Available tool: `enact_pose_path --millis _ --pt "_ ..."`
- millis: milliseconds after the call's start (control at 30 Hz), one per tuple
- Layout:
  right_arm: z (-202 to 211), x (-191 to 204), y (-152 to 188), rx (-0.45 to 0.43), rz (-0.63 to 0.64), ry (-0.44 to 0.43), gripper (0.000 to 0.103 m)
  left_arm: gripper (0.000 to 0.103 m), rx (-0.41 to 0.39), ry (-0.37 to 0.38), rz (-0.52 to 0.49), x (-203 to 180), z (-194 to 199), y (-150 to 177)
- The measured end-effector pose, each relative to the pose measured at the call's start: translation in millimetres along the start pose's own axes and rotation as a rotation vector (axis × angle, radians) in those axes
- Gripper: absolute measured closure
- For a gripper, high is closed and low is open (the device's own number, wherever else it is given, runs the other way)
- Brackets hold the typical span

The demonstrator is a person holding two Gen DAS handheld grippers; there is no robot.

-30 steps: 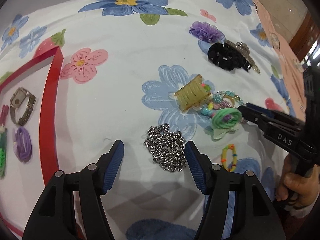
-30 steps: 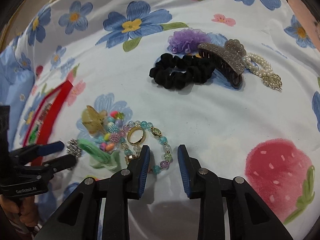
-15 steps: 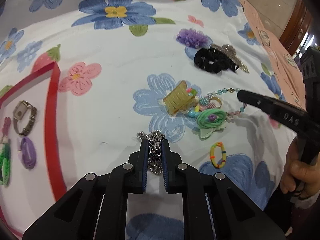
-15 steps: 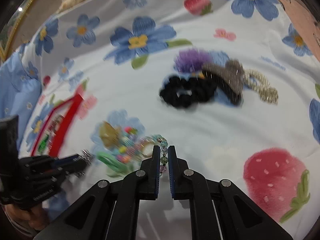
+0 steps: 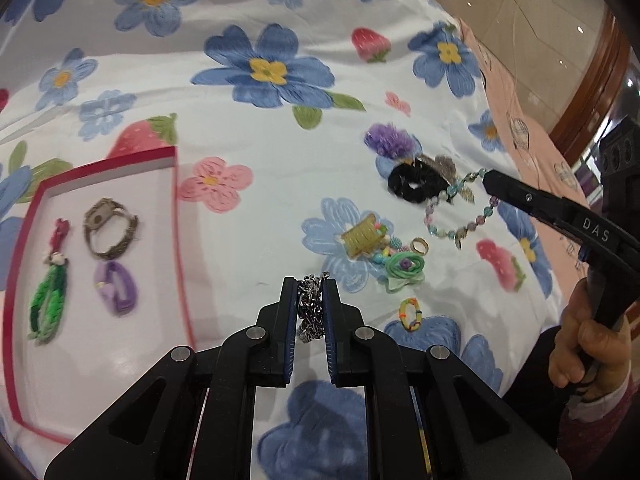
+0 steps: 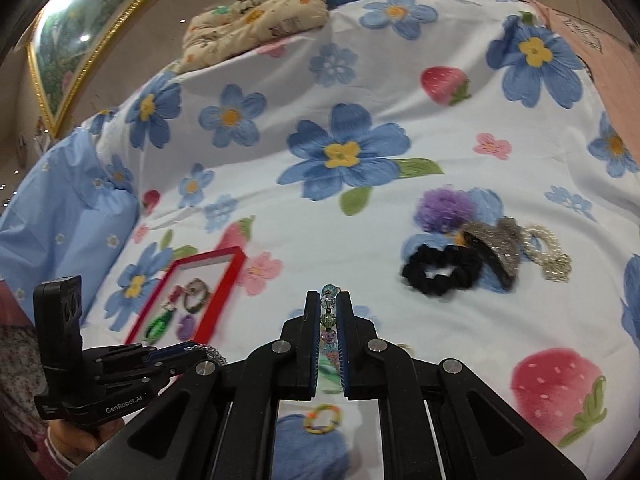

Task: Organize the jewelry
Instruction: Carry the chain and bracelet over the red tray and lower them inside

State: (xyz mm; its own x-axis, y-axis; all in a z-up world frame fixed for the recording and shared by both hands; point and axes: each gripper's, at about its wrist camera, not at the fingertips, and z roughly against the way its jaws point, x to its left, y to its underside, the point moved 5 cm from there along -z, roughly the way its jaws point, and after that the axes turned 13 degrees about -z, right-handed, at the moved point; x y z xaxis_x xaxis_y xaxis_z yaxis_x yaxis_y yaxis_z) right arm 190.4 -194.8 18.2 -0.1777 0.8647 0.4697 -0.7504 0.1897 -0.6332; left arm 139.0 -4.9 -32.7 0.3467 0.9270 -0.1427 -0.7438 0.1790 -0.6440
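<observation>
Left wrist view showed my left gripper [image 5: 311, 300] clamped tight on the silver chain [image 5: 310, 312], which hung bunched between the blue pads above the floral bedsheet [image 5: 280, 168]. Off to the left sat the red tray [image 5: 176, 208] holding a watch [image 5: 109, 232], a purple band [image 5: 116, 288] and a green braided piece [image 5: 48, 304]. My right gripper [image 5: 490, 182] reached in from the right with "DAS" printed on its finger, pinched on the beaded bracelet [image 5: 460, 232], whose loop dangled clear of the sheet. From the right wrist view I read "GenRobot.AI" on the left gripper's body, and saw the beads stacked between the right pads [image 6: 344, 320]. A black scrunchie [image 6: 440, 270], purple pompom [image 6: 444, 208] and glittery claw clip [image 6: 500, 244] lay together farther right.
</observation>
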Motion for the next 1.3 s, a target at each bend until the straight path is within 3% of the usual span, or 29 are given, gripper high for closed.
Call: enact_pose_path --millis 567,1300 --pt "-29 84 41 0.117 0.075 -0.169 0.096 0.093 -0.064 -0.108 0.161 73 63 34" --pt "-78 171 86 0.259 0.17 -0.301 0.096 0.093 -0.07 -0.187 0.301 140 85 73"
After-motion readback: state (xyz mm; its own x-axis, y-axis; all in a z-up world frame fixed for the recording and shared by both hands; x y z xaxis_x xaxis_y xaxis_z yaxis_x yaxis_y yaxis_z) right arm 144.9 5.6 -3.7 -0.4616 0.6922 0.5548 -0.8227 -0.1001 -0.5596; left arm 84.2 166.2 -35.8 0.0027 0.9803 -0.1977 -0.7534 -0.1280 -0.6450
